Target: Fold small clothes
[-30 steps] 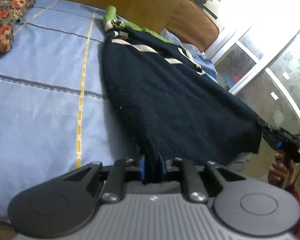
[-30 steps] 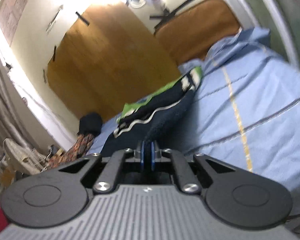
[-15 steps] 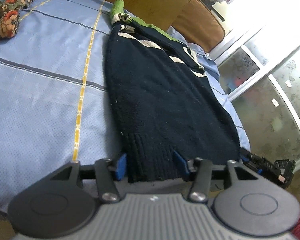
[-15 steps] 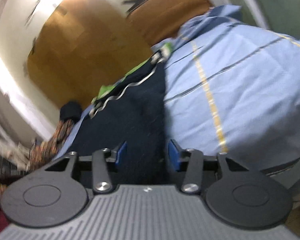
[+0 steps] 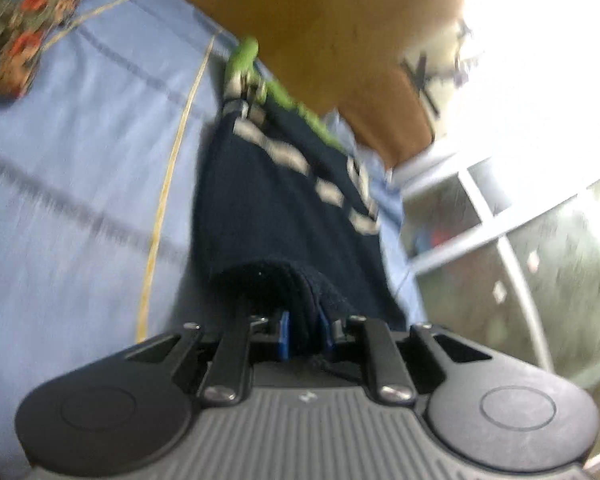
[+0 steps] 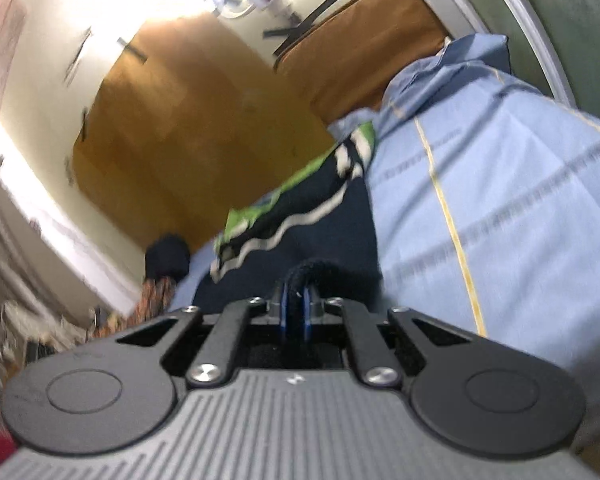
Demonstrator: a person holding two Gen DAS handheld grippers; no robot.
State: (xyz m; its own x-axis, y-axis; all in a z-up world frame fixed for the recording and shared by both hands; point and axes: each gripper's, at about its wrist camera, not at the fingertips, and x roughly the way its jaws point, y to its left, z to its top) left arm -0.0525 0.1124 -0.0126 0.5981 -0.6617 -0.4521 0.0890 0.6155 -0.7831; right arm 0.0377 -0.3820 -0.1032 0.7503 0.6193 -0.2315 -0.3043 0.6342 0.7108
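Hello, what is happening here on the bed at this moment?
A person is folding a dark sweater on a blue sheet, with a handheld gripper in each hand. The left gripper and the right gripper are each shut on the sweater's near hem, which bunches up between the pads. The far end with the green collar lies flat. Both views are motion-blurred.

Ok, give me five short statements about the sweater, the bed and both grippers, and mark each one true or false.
1. The left gripper is shut on the navy sweater. True.
2. The right gripper is open and holds nothing. False: it too pinches the sweater's hem.
3. The sweater lies on a blue bedsheet. True.
4. The sweater's far end has red trim. False: it is green.
5. A floral cloth lies on top of the sweater. False: it lies apart, on the sheet.
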